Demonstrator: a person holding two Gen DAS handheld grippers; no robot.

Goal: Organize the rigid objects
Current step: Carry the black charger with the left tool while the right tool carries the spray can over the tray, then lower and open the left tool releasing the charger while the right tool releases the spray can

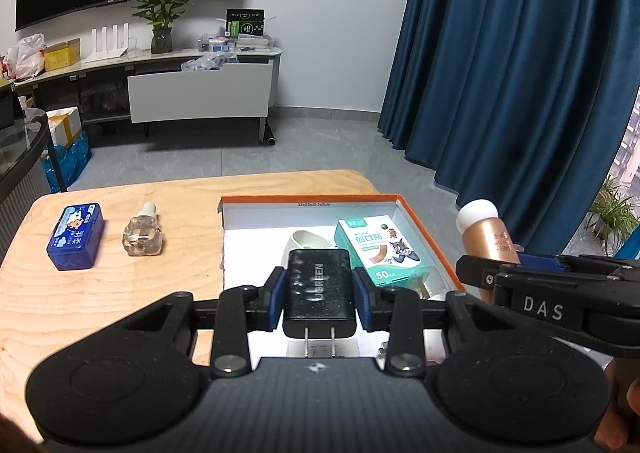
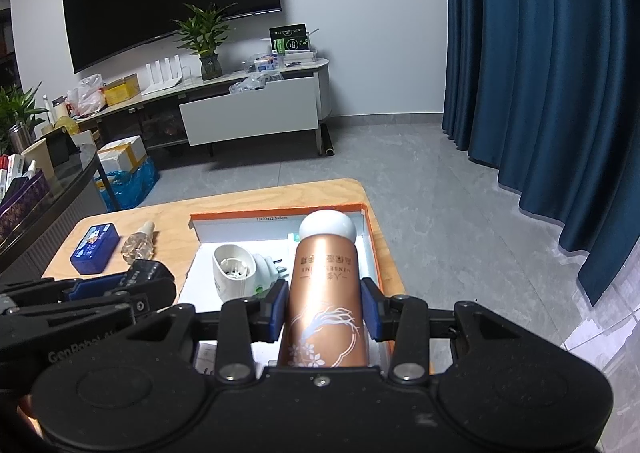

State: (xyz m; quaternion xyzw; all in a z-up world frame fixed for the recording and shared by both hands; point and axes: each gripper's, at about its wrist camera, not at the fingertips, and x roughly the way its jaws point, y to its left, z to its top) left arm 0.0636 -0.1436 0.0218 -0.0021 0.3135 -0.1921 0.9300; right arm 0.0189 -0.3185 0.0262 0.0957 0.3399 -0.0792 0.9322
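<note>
My left gripper (image 1: 319, 295) is shut on a black UGREEN charger (image 1: 319, 285), prongs toward the camera, held over the orange-rimmed box (image 1: 308, 199). My right gripper (image 2: 325, 309) is shut on a copper bottle with a white cap (image 2: 326, 293), held over the same box (image 2: 280, 217); the bottle also shows in the left wrist view (image 1: 486, 235). In the box lie a teal bandage pack (image 1: 378, 249) and a white plug-in device (image 2: 236, 267). A blue tin (image 1: 76, 235) and a clear glass bottle (image 1: 143, 235) lie on the wooden table (image 1: 100, 301) to the left.
The table's far edge drops to a grey tiled floor (image 1: 320, 149). Blue curtains (image 1: 500, 53) hang at the right. A TV cabinet (image 1: 200, 93) stands at the far wall. A dark glass table (image 2: 48, 189) stands at the left.
</note>
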